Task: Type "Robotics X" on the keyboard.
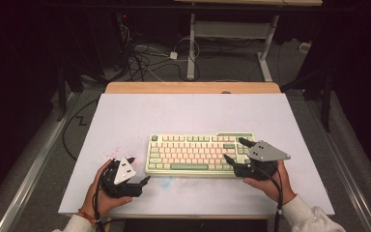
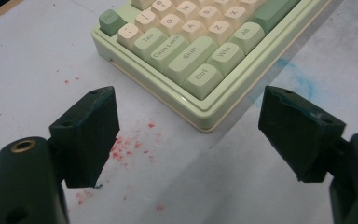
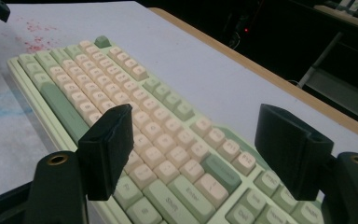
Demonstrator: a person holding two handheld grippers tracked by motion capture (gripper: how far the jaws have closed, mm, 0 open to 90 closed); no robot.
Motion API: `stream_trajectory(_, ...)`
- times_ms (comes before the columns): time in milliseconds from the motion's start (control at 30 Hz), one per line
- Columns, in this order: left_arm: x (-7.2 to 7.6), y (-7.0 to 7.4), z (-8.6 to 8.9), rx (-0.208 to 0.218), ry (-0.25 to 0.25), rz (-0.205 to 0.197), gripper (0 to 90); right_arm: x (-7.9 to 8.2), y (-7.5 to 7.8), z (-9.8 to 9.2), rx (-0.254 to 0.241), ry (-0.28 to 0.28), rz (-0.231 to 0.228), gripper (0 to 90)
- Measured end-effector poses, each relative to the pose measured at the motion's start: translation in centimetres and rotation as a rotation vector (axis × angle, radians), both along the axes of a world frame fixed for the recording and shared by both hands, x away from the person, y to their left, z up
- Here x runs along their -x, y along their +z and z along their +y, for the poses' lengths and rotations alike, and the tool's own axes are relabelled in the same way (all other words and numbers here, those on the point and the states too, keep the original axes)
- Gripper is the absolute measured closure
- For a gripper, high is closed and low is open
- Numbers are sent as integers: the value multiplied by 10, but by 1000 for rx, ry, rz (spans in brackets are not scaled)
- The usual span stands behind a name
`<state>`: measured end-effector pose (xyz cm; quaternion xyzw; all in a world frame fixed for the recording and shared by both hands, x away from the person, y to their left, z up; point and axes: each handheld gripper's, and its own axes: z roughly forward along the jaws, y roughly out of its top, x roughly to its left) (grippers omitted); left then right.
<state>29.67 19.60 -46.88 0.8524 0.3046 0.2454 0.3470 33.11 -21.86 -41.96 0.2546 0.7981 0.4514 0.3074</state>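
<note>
Keyboard (image 1: pixel 200 154) lies flat on worktop (image 1: pixel 125 116), toward 6 o'clock edge. Right gripper (image 1: pixel 233 151) jaws spread, hung over right-end keys, nothing pinched (keycaps could be snagged or pressed). Left gripper (image 1: pixel 139 170) jaws spread, empty, beside left corner.

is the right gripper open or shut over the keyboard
Open. In the right gripper view the right gripper has its two black jaws wide apart above the right end of the keyboard, with nothing clamped between them.

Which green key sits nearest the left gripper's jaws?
The Ctrl key at the keyboard's near corner. Win, Shift and Alt are green too, but lie farther along or back from the left gripper.
</note>
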Motion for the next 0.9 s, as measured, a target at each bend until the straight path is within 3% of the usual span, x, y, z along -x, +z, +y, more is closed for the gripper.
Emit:
stream_trajectory(233,-1,2,0,19,10,-5,213,11,-11,-17,22,-34,16,278)
stream_trajectory(333,-2,2,1,56,22,5,256,17,-15,-22,27,-38,21,276)
stream_trajectory(433,-3,3,2,54,39,2,301,24,-20,-26,47,-46,15,275)
stream_trajectory(533,-4,6,3,58,49,14,403,29,-22,-30,51,-48,16,275)
stream_trajectory(600,-5,8,4,65,32,30,555,31,-23,-33,45,-50,17,275)
stream_trajectory(767,-9,17,-1,83,22,78,817,33,-26,-38,53,-64,25,275)
stream_trajectory(833,-11,22,-6,65,-1,84,874,34,-26,-39,56,-70,30,275)
stream_trajectory(900,-14,29,-14,36,-23,86,876,34,-27,-41,58,-71,36,276)
